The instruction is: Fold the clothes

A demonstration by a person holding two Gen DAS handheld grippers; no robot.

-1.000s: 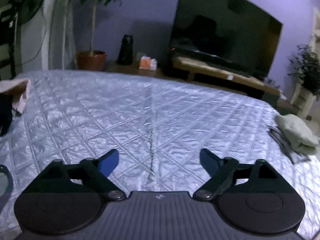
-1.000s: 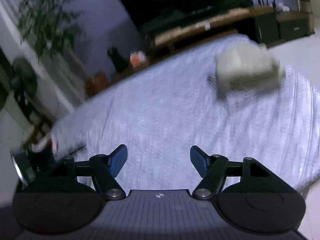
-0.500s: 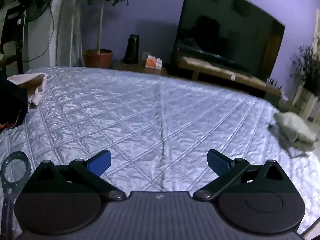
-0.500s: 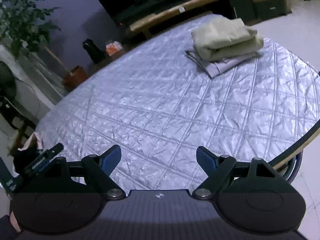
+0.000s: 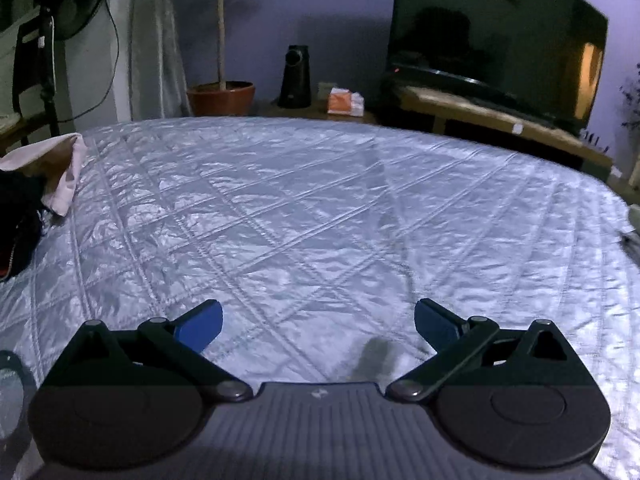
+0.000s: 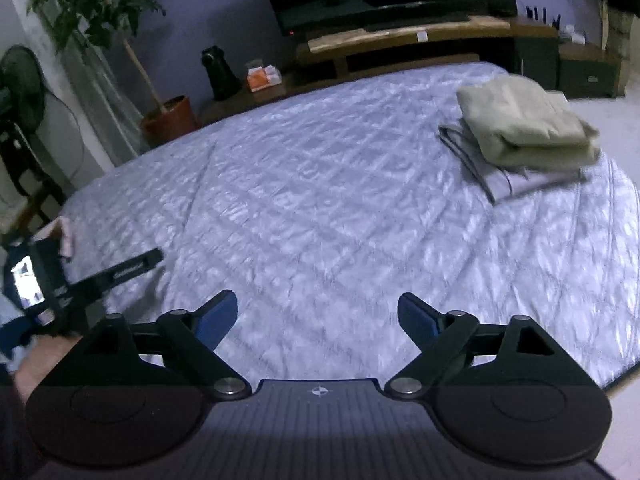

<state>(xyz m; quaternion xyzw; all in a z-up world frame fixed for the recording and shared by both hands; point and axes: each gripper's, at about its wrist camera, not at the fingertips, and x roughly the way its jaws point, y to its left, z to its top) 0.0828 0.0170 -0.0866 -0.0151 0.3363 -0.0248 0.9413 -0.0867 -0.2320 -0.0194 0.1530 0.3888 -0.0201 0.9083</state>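
Before you lies the bed (image 5: 320,208), its silvery quilted cover stitched in diamonds and bare across the whole middle, with open room from the near edge to the curved far edge. Behind it the dark television (image 5: 496,32) stands on a wooden stand (image 6: 400,36). The folded clothes (image 6: 524,128), 1 olive piece on a flat grey one, sit near the bed's right edge; more clothes, pink and black (image 5: 36,188), lie heaped at the left edge. Your left tool (image 5: 318,326) hangs released, blue pads wide apart with only the cover between them. Your right tool (image 6: 318,320) is opening, nothing between its pads. The small print on the left tool's arm, seen from the right wrist, is too blurred to read.
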